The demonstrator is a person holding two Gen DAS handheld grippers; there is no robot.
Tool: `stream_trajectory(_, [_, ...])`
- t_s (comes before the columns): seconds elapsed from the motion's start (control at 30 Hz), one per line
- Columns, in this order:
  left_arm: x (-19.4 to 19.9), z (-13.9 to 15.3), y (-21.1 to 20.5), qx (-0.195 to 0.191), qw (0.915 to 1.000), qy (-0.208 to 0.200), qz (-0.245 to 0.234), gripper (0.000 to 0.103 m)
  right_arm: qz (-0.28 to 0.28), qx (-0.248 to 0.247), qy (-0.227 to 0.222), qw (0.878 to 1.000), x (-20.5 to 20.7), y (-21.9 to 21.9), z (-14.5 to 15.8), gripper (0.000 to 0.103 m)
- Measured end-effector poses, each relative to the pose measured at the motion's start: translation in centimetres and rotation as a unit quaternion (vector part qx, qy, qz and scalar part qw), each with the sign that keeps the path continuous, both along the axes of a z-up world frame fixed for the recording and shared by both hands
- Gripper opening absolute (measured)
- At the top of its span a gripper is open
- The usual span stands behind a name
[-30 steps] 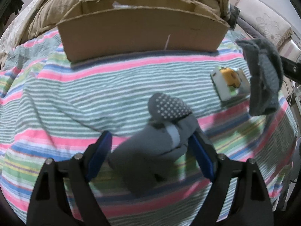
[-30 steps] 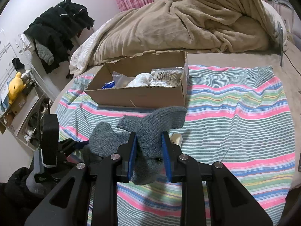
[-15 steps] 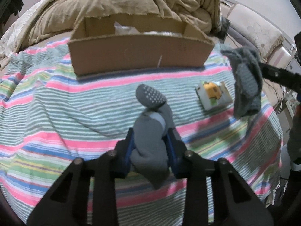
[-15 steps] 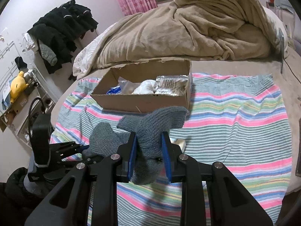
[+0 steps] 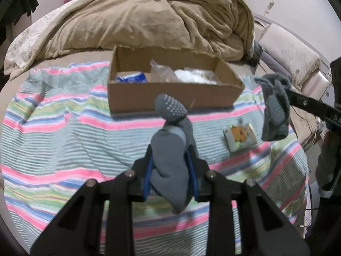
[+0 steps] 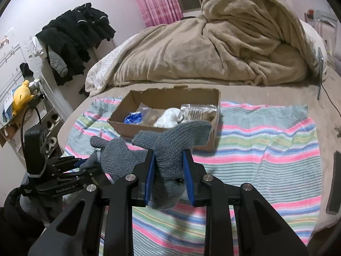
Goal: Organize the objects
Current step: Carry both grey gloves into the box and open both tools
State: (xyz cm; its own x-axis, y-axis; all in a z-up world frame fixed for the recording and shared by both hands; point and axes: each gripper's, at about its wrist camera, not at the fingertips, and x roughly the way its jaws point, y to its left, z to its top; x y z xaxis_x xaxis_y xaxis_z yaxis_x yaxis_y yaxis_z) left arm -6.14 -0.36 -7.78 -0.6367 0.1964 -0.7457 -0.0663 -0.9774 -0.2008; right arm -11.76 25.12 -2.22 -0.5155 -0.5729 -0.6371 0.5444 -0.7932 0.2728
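Note:
My left gripper (image 5: 170,170) is shut on a smooth grey sock with grip dots (image 5: 170,145) and holds it above the striped blanket (image 5: 64,128). My right gripper (image 6: 168,170) is shut on a grey knitted glove (image 6: 172,143), also lifted; the glove shows at the right of the left wrist view (image 5: 275,111). An open cardboard box (image 5: 170,93) with a blue packet, plastic bags and white items stands just beyond both grippers; it also shows in the right wrist view (image 6: 168,111). The left gripper (image 6: 85,166) shows at lower left in the right wrist view.
A small packet with a yellow cartoon figure (image 5: 240,138) lies on the blanket right of the sock. A bunched tan duvet (image 5: 149,21) fills the bed behind the box. Dark clothes (image 6: 74,34) hang at the left wall over a shelf with a yellow plush (image 6: 20,96).
My left gripper closed on the grey sock and lifted it off the blanket. Both grippers rose and pulled back, so the box interior now shows. The right gripper kept hold of the glove.

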Motion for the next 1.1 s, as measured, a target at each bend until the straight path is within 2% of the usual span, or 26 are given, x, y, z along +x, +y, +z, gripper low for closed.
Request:
stream_trajectory(0.5, [-2.7,4.3,-2.3,-0.008,0.9983,0.057,0.007,0.029,-0.001,0.019,0.040,0.999,-3.0,-0.7,2.4,0.027])
stream_trajectory(1.1, [-8.1,5.4,-4.1,-0.008,0.9967,0.081,0.009,0.029,0.003,0.051,0.053,0.997,-8.9,-3.3,1.6,0.027])
